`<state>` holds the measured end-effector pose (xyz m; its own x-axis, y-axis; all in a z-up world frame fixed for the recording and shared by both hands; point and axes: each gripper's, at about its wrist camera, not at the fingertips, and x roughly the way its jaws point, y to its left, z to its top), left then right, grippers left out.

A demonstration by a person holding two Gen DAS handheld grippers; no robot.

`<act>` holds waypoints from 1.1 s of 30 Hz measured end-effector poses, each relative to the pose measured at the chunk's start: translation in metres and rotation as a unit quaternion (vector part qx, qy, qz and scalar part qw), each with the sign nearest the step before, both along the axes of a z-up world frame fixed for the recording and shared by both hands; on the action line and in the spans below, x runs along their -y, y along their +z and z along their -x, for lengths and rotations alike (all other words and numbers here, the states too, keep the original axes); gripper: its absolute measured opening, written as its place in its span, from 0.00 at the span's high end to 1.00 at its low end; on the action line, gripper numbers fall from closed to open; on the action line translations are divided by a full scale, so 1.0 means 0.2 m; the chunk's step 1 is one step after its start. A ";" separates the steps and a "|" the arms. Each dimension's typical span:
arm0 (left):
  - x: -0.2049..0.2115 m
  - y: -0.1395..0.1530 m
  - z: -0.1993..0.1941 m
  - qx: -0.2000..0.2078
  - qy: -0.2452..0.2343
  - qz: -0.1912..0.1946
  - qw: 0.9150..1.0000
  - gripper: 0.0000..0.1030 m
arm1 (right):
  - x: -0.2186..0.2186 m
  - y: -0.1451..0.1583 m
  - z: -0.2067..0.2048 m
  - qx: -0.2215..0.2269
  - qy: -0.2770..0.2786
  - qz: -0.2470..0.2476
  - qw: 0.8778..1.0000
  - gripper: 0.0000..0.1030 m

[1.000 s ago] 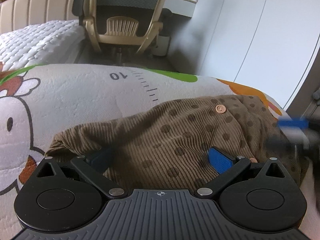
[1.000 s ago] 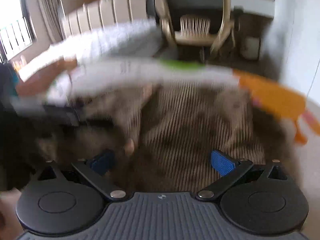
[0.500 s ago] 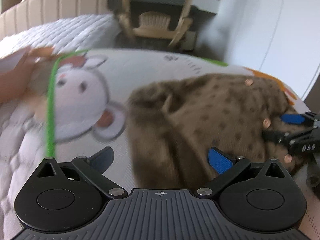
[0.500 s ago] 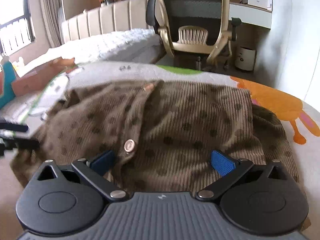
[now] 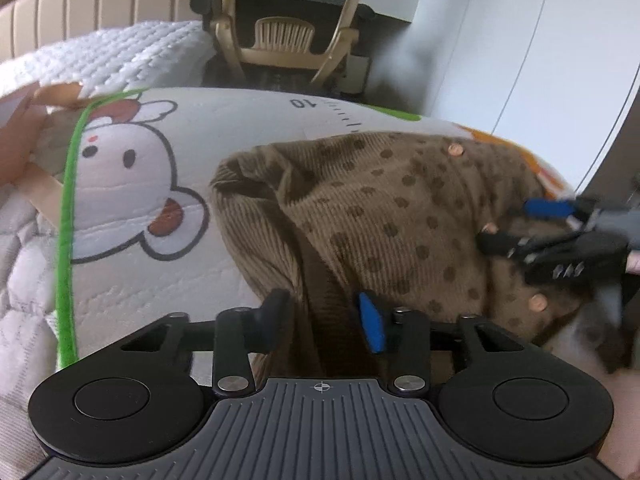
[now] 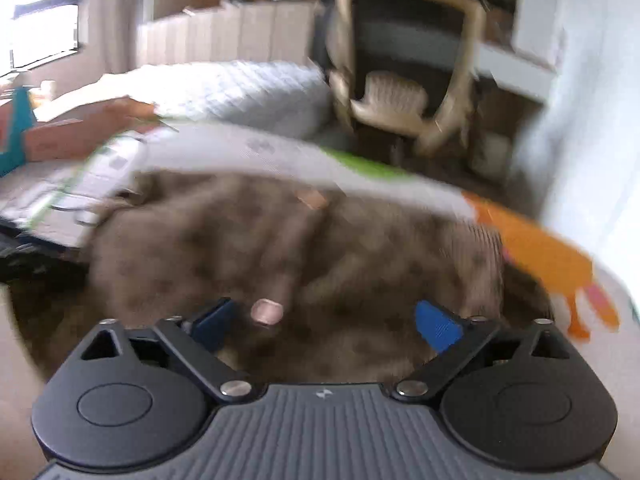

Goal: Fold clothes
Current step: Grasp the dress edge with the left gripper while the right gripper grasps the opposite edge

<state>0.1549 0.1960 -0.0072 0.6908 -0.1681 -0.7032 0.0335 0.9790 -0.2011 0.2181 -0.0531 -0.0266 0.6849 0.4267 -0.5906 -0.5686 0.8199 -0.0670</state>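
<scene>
A brown corduroy garment with dark dots and pink buttons (image 5: 392, 216) lies on a cartoon-printed mat (image 5: 132, 184). My left gripper (image 5: 324, 316) has closed on a fold of the garment at its near left edge; cloth fills the gap between the fingers. My right gripper (image 6: 326, 320) is open over the garment (image 6: 280, 248), with a pink button (image 6: 267, 311) between its fingers; that view is blurred. The right gripper also shows at the garment's right side in the left wrist view (image 5: 560, 236).
A beige office chair (image 5: 286, 20) stands beyond the mat's far edge. A white quilted bed (image 5: 100, 56) with a padded headboard is at the back left. A white wall (image 5: 520, 40) is on the right. An orange print (image 6: 548, 256) marks the mat's right part.
My left gripper has closed from wide open onto the garment's left fold. My right gripper stays open and is moving over the cloth, blurring its view.
</scene>
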 end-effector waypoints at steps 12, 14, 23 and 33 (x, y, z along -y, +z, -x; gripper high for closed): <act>-0.02 0.11 -0.15 0.001 -0.024 0.126 0.992 0.61 | -0.50 -0.09 0.35 0.002 0.205 0.022 0.978 0.18; 0.01 0.11 -0.16 0.001 -0.030 0.125 0.992 0.60 | -0.54 -0.13 0.31 0.000 0.187 0.034 0.982 0.24; -0.10 0.12 -0.03 -0.004 0.020 0.041 0.999 0.20 | -0.47 -0.12 0.24 -0.026 0.161 0.002 0.987 0.34; -0.14 -0.05 0.03 -0.027 0.032 0.078 0.996 0.37 | -0.44 -0.09 0.30 -0.010 0.162 0.016 0.987 0.24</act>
